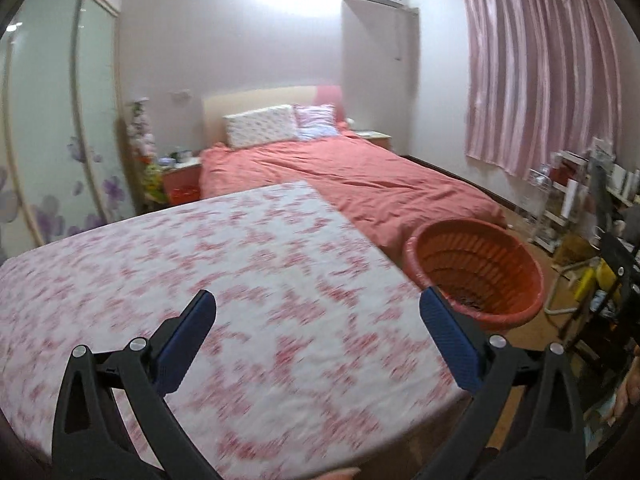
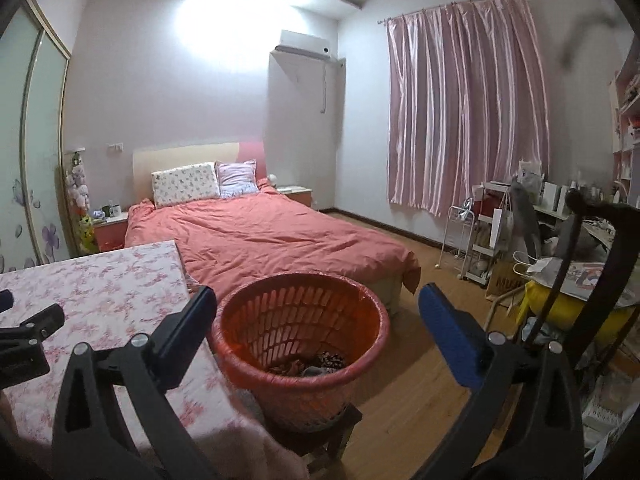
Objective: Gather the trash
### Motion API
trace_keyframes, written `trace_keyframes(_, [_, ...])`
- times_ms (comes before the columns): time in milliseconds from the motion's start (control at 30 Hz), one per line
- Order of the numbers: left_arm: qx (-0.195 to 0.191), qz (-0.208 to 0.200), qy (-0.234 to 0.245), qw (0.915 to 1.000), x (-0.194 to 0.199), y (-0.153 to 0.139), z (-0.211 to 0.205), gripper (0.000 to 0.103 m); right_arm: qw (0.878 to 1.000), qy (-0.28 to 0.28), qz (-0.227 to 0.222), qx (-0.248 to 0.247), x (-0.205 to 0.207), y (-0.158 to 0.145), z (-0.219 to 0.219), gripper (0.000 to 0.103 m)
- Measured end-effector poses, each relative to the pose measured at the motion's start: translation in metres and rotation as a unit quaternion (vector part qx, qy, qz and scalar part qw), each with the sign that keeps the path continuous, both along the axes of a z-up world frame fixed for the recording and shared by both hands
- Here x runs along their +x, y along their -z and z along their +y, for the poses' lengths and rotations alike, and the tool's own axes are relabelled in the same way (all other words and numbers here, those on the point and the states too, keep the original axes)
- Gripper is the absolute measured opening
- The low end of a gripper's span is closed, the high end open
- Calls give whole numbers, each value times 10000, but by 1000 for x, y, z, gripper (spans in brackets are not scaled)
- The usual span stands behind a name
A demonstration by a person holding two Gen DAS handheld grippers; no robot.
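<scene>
A red slatted basket (image 1: 476, 268) (image 2: 300, 320) lined with a thin red bag stands on a low dark stool (image 2: 340, 432) beside the table. At its bottom lie several crumpled scraps of trash (image 2: 316, 362). My left gripper (image 1: 318, 300) is open over the table with the pink floral cloth (image 1: 200, 280), and nothing is between its blue pads. My right gripper (image 2: 318, 294) is open above and just in front of the basket, also with nothing in it. No loose trash shows on the cloth, which is blurred in the left wrist view.
A bed with a coral cover (image 2: 260, 240) lies behind the table (image 2: 100, 292) and basket. Cluttered shelves, bags and a yellow object (image 2: 560, 304) crowd the right side. A sliding wardrobe (image 1: 60, 120) fills the left wall. Wooden floor (image 2: 420, 380) shows right of the basket.
</scene>
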State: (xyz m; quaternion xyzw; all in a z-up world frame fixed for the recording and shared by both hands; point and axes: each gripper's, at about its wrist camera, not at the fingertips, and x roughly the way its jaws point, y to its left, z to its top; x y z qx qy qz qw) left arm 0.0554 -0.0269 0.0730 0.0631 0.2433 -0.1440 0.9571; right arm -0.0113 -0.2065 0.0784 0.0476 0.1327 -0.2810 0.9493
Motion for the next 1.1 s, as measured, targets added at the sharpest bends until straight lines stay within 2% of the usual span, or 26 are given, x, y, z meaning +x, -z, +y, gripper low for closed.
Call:
trace_keyframes(133, [10, -207, -415, 9989, -18, 3, 18, 101, 9998, -6, -92, 166, -19, 4, 14, 99])
trace_keyframes(233, [-33, -311, -684, 9972, -29, 6, 27, 100, 9995, -66, 72, 298, -25, 6, 21, 99])
trace_keyframes(367, [-67, -289, -869, 9958, -38, 13, 34, 100, 9995, -68, 264, 145, -27, 11, 32, 99])
trace_keyframes(633, [-213, 18, -995, 9948, -50, 31, 48, 100, 9985, -123, 509, 159, -27, 21, 54, 99])
trace_keyframes(767, [-288, 70, -1014, 9944, -54, 35, 54, 100, 9978, -135, 603, 253, -26, 25, 56, 99])
trace_keyframes(1100, [-315, 114, -1104, 9933, -59, 39, 59, 100, 9971, -11, 746, 139, -21, 31, 62, 99])
